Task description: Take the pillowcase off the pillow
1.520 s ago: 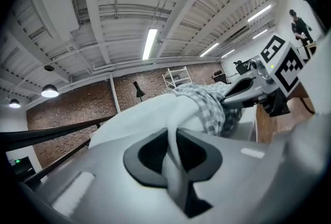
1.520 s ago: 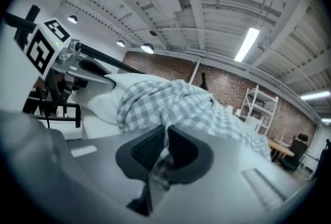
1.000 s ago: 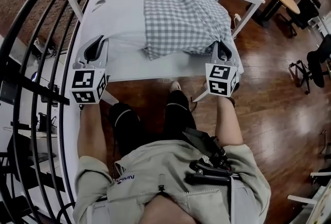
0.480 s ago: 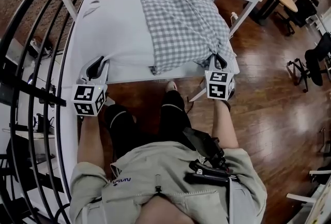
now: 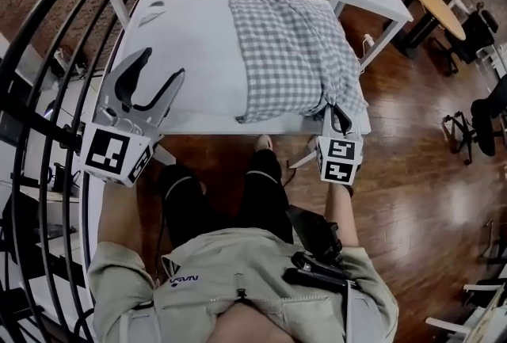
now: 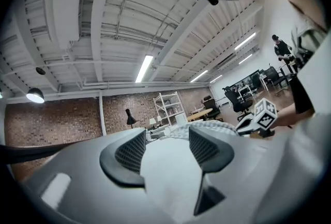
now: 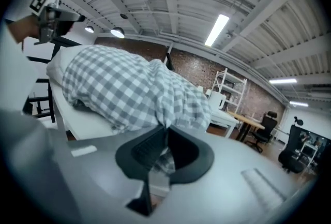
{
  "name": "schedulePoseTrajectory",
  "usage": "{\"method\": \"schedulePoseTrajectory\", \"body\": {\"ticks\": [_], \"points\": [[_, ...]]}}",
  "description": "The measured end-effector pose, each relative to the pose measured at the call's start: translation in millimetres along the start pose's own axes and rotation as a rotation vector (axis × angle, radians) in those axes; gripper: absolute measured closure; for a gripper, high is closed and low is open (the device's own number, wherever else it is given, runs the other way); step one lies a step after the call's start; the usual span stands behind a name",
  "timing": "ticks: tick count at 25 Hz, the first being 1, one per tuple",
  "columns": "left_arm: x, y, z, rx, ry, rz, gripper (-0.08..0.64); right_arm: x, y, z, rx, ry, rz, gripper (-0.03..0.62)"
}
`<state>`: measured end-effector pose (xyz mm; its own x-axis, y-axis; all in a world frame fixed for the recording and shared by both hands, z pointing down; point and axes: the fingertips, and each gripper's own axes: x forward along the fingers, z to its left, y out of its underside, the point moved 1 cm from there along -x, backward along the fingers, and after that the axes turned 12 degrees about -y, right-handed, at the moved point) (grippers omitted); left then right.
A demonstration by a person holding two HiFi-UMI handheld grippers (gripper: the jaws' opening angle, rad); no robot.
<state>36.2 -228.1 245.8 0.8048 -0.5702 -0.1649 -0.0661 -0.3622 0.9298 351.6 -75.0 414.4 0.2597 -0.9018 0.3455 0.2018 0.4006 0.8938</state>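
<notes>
Pale grey left hand-held gripper [image 5: 162, 64] and right hand-held gripper [image 5: 337, 110]: black curved jaws with cross-hatched black pads [image 6: 130, 151], each with a white cube bearing black square markers [image 5: 115, 157]. Wearer: beige short-sleeved shirt [image 5: 238, 290] with a small dark chest logo [image 5: 188, 278], black trousers [image 5: 265, 183], black strapped device [image 5: 317, 272].

Left gripper [image 5: 163, 64] raised from the table [image 5: 190, 48] edge, jaws just opened with nothing between them, right gripper [image 5: 336, 110] sunk lower, checked pillowcase [image 5: 293, 48] corner drawn closer to the table's near edge
</notes>
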Motion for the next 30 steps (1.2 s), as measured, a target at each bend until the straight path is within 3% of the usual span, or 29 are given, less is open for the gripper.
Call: {"method": "schedulePoseTrajectory", "body": {"ticks": [4, 7, 9, 11, 13, 16, 18, 21, 27, 28, 30], "points": [[80.0, 11.5, 3.3, 0.048, 0.054, 0.097, 0.282, -20.1, -31.8, 3.6, 0.027, -0.091, -0.100, 0.531], [132.6, 49.6, -1.6, 0.077, 0.152, 0.252, 0.258, -45.7, -84.6, 1.0, 0.029, -0.154, -0.250, 0.529], [152.4, 80.6, -9.5, 0.060, 0.220, 0.357, 0.245, -58.5, -123.4, -2.9, 0.018, -0.187, -0.353, 0.529], [157.8, 99.2, -16.6, 0.016, 0.253, 0.406, 0.252, -58.2, -155.8, -4.3, -0.020, -0.221, -0.412, 0.529], [152.2, 106.3, -24.6, -0.011, 0.263, 0.416, 0.303, -45.2, -183.4, -2.9, -0.069, -0.259, -0.431, 0.514], [133.9, 110.6, -44.0, 0.039, 0.283, 0.420, 0.423, -5.8, -222.0, -0.5, -0.090, -0.333, -0.440, 0.492], [118.6, 111.5, -57.2, 0.089, 0.282, 0.401, 0.492, 28.3, -245.2, 4.5, -0.093, -0.385, -0.420, 0.478], [100.5, 111.2, -69.2, 0.139, 0.249, 0.339, 0.526, 84.0, -266.1, 17.4, -0.116, -0.426, -0.309, 0.437], [76.4, 110.0, -73.4, 0.156, 0.182, 0.234, 0.538, 179.3, -233.3, 31.8, -0.192, -0.421, 0.061, 0.371], [73.4, 104.7, -71.6, 0.165, 0.171, 0.201, 0.540, 186.8, -225.4, 35.4, -0.218, -0.424, 0.108, 0.388], [67.2, 85.0, -63.6, 0.178, 0.142, 0.123, 0.545, 193.3, -219.6, 36.3, -0.283, -0.389, 0.150, 0.551]]}}
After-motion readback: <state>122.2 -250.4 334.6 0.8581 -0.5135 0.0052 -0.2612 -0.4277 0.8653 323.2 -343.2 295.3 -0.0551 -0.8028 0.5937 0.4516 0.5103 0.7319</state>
